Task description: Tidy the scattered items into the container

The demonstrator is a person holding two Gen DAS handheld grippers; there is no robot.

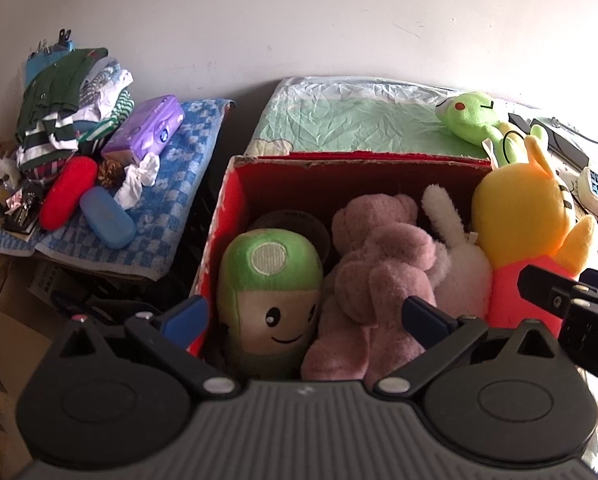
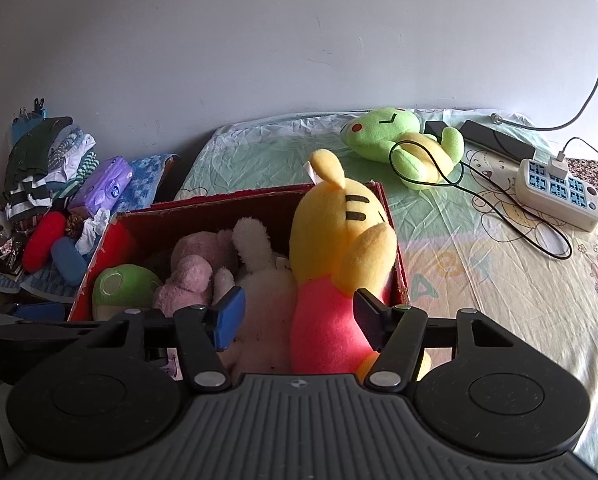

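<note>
Yellow plush (image 2: 339,232) upright in red box (image 2: 227,204), between spread right fingers (image 2: 229,314); left fingers (image 1: 187,316) spread.

Right gripper (image 2: 299,316) at bottom centre, jaws apart, straddling the pink lower body of the yellow plush (image 2: 339,248); pads not clearly pressing it. Plush stands at the right end of the red box (image 2: 395,240). Also in the box: white plush (image 2: 259,264), pink plush (image 2: 195,268), green mushroom plush (image 2: 125,284) at left. Green frog plush (image 2: 399,140) lies on the bedsheet (image 2: 479,280) upper right, black cable across it. Power strip (image 2: 559,194) far right. Clothes pile (image 2: 43,164) upper left.
</note>
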